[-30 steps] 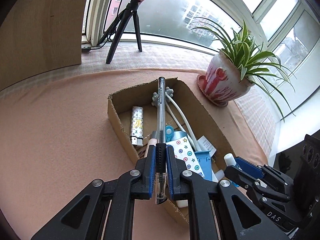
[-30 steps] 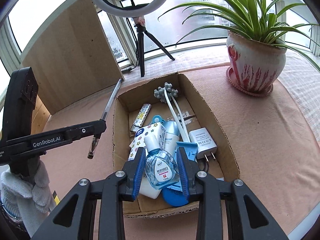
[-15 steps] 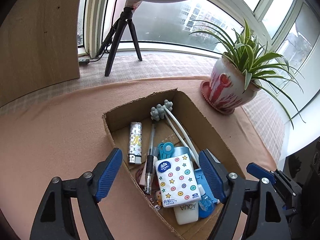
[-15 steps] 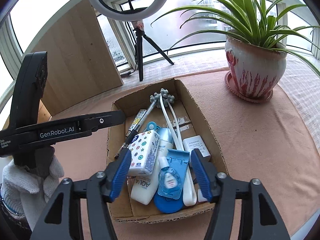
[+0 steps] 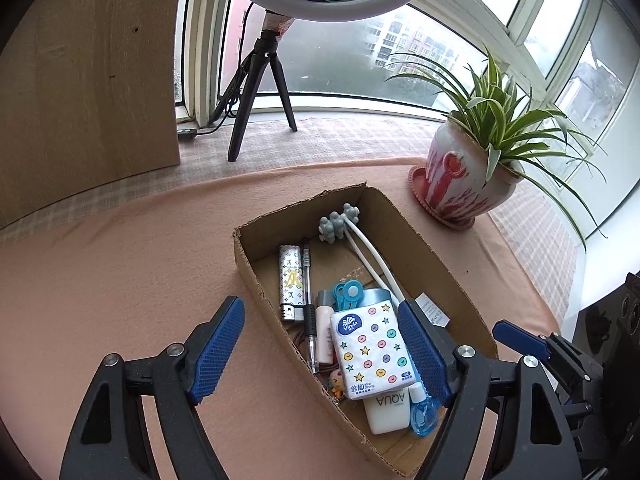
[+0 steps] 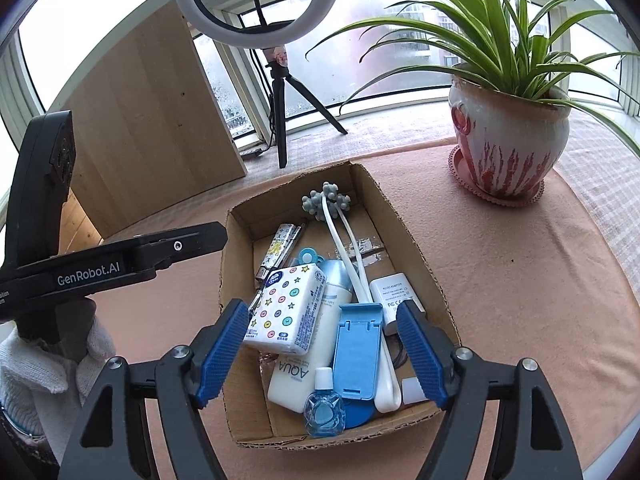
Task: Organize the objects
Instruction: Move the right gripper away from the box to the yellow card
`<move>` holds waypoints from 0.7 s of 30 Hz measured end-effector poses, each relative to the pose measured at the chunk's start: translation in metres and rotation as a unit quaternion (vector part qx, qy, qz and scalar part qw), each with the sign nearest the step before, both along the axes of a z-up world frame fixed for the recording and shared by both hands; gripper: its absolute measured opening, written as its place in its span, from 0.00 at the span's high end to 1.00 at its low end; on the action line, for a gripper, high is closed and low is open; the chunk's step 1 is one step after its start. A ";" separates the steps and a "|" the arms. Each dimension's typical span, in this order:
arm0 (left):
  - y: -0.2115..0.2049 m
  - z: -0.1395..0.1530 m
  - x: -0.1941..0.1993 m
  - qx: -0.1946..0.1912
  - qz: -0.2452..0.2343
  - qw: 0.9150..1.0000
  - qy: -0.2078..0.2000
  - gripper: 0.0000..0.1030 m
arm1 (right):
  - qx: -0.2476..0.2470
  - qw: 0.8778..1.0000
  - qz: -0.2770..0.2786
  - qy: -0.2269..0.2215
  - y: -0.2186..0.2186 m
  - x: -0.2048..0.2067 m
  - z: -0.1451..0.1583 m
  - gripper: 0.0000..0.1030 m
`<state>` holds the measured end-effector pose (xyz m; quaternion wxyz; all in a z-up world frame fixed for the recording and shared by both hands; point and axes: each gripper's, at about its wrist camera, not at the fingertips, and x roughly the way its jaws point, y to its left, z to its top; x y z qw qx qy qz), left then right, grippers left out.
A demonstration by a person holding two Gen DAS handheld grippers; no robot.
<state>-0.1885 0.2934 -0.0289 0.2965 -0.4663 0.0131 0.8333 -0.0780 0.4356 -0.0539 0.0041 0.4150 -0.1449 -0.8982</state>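
Note:
A cardboard box (image 5: 302, 205) (image 6: 404, 232) on the pink cloth holds several small items. My left gripper (image 5: 319, 304) hangs open over its near left corner, nothing between its fingers. Below it a clear pen (image 5: 307, 300) lies in the box beside a patterned lighter (image 5: 289, 280). My right gripper (image 6: 321, 305) is open above the box's near end. A small blue eye-drop bottle (image 6: 323, 405) (image 5: 423, 408) lies under it, next to a blue phone stand (image 6: 356, 348), a white AQUA bottle (image 6: 298, 376) and a spotted tissue pack (image 6: 286, 312) (image 5: 370, 354).
A potted spider plant (image 6: 508, 136) (image 5: 464, 176) stands right of the box. A ring light on a tripod (image 6: 280, 120) and a wooden panel (image 6: 148, 120) stand behind it by the window. A white-gloved hand (image 6: 36, 376) holds the left gripper's body (image 6: 120, 264).
Both grippers opened. The left let go of the pen, which now lies in the box by the lighter. The right released the eye-drop bottle, now lying at the box's near end.

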 end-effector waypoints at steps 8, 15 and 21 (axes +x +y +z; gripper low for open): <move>-0.027 0.004 0.010 -0.009 0.011 1.000 0.006 0.20 | -0.010 1.000 -0.001 0.000 -0.011 0.002 0.001 0.29; -0.066 0.012 0.022 -0.014 0.027 0.999 0.011 0.19 | -0.008 1.000 0.012 0.002 -0.035 0.004 0.003 0.29; -0.119 0.011 0.039 -0.014 0.052 0.999 0.001 0.17 | -0.009 0.999 0.035 0.000 -0.065 0.006 0.005 0.29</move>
